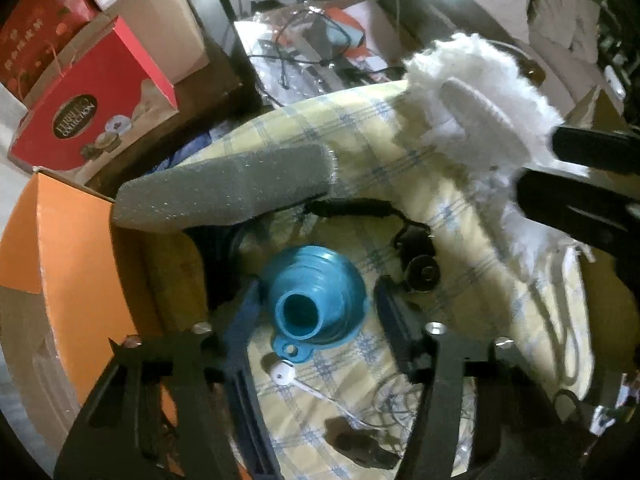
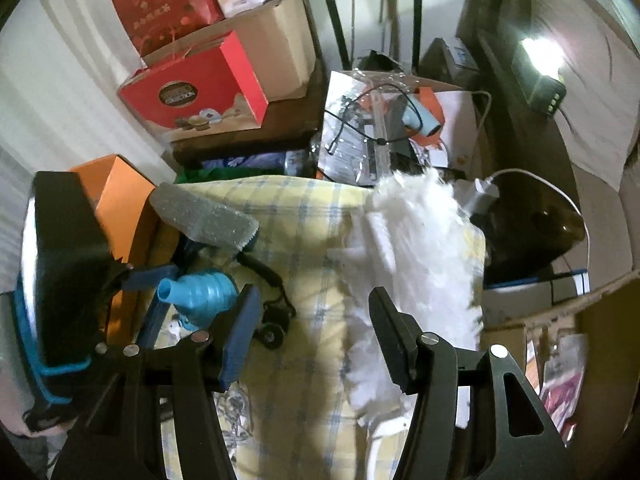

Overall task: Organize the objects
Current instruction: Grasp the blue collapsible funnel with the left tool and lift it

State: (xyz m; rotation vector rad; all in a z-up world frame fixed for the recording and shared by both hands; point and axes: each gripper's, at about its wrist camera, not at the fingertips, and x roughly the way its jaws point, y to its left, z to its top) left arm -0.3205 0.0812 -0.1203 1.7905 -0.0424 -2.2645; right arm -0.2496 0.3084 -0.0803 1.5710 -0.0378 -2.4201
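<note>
Blue funnel (image 1: 316, 296) lying on its side on the yellow checked cloth (image 1: 360, 140), right between the fingers of the left tongs (image 1: 316, 300), spout mouth facing back toward the camera. Ribbed and collapsible by the look of it, so probably light, soft and springy; likely to squash or squirt out under a hard pinch. Best taken across the stiffer spout or the thick rim, or by the hanging tab at the near edge. Left tongs spread wide, one finger just beside each flank of the funnel, not yet pressing on it as far as can be told.

Right tongs (image 2: 316, 332) also spread, holding nothing, hovering over bare cloth with the white fluffy duster (image 2: 416, 248) just beyond and against the right-hand finger; contact uncertain. Grey foam roller (image 1: 224, 188) ahead of the left tongs, jutting over the orange box (image 1: 72, 248) to their left. Black cable with a small round part (image 1: 420, 268) just right of the funnel.
</note>
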